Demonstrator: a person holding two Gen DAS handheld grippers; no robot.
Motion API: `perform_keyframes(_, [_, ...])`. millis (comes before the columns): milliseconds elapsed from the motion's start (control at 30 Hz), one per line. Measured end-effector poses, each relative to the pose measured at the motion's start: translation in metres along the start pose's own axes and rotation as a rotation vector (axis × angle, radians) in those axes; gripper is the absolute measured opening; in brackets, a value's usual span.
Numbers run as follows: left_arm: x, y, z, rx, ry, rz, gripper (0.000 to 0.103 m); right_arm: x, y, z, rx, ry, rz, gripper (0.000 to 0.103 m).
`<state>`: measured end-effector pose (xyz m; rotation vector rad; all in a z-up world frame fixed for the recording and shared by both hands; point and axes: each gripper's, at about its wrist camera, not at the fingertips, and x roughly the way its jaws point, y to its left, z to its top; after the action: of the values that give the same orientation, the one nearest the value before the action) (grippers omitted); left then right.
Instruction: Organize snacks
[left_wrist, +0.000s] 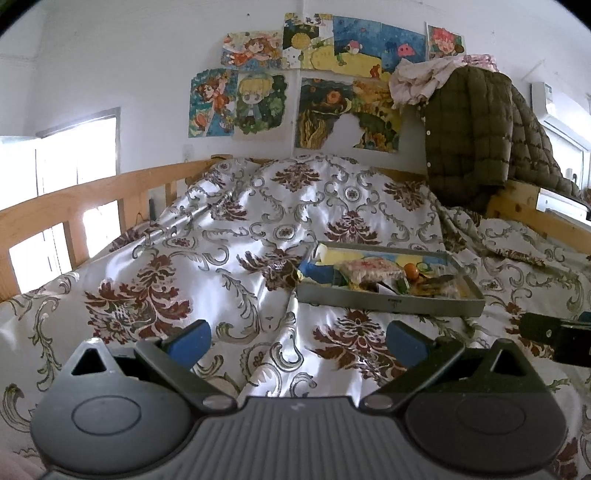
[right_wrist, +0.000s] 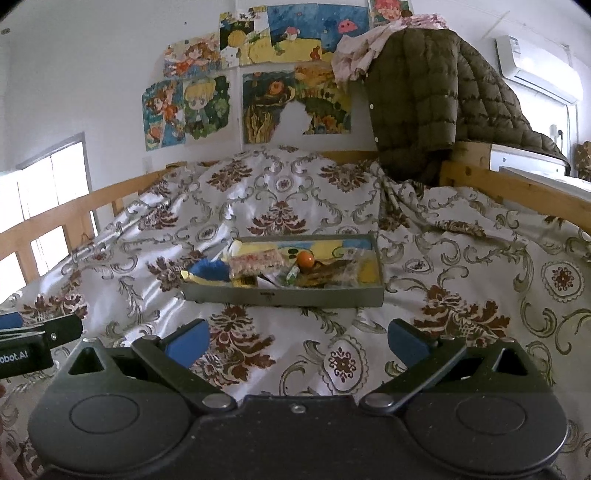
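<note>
Both grippers hang over the patterned bedspread (right_wrist: 332, 199) with nothing held: the left gripper (left_wrist: 299, 343) and the right gripper (right_wrist: 297, 341) each have their blue fingers spread wide. Ahead of the fingertips sits the grey tray (right_wrist: 284, 295), already holding wrapped snacks (right_wrist: 258, 263) and a small orange fruit (right_wrist: 306, 259). No loose snacks show on the bedspread, so the sorting looks largely done.

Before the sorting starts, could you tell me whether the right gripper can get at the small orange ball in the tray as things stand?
Probably yes. The right gripper is open and empty, facing the tray head-on with only bedspread between. The orange ball sits on top of the snacks, uncovered, though it lies beyond the tray's near wall.
</note>
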<state>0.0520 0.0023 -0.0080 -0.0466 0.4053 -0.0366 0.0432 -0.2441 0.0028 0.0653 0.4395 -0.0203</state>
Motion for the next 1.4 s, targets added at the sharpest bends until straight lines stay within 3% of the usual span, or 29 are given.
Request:
perform_keyframes(800, [0.0036, 0.0045, -0.0016, -0.025, 0.028, 0.008, 0.103, 0.0037, 0.0010, -0.0023, -0.004, 0.014, -0.002, 0.102])
perform_keyframes(1400, [0.0040, 0.0015, -0.0012, 0.018, 0.043, 0.029, 0.103, 0.0040, 0.0016, -0.0024, -0.006, 0.017, -0.002, 0.102])
